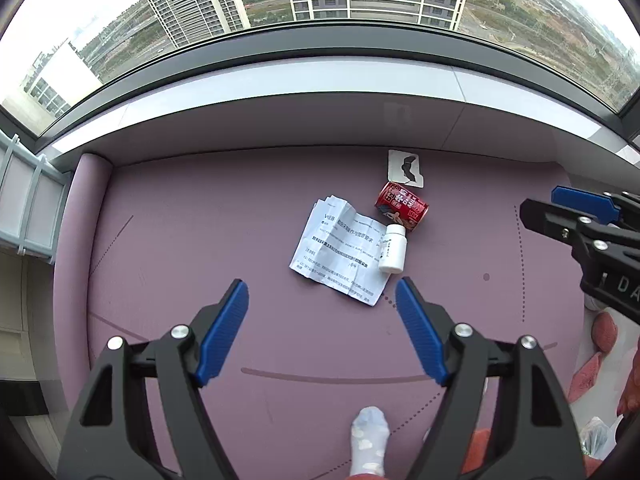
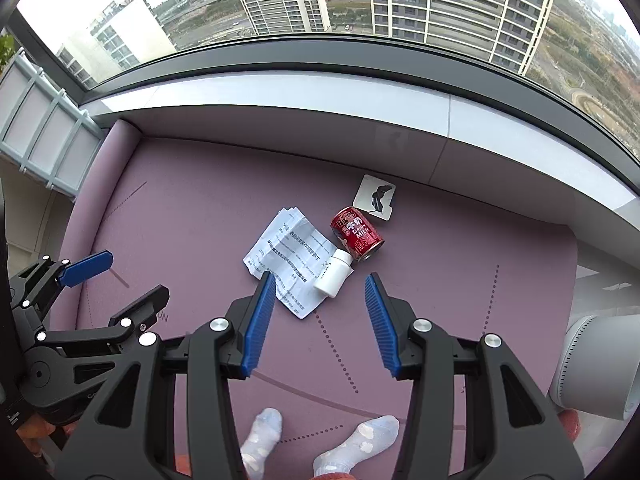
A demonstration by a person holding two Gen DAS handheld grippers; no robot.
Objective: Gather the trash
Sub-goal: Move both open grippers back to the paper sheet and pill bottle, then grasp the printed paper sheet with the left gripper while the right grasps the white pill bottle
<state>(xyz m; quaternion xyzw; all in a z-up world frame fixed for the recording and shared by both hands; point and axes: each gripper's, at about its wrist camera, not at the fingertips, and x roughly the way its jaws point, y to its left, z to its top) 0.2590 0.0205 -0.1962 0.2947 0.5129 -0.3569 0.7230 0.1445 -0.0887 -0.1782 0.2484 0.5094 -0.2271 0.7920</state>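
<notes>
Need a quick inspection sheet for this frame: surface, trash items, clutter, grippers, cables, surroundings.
Surface: purple mat, dotted and curved line markings.
Job's things: creased printed paper; white bottle lying on its edge; red milk can on its side, by the bottle's cap; torn white card beyond the can.
Clutter: nothing seen.
Grippers: left gripper and right gripper open, empty, above the mat.
Cables: nothing seen.
Surroundings: window ledge, high-rises outside; socked feet.

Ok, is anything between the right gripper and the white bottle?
Nothing visible. The right gripper is open above the mat, and the white bottle lies just ahead, partly on the paper, beside the red can.
</notes>
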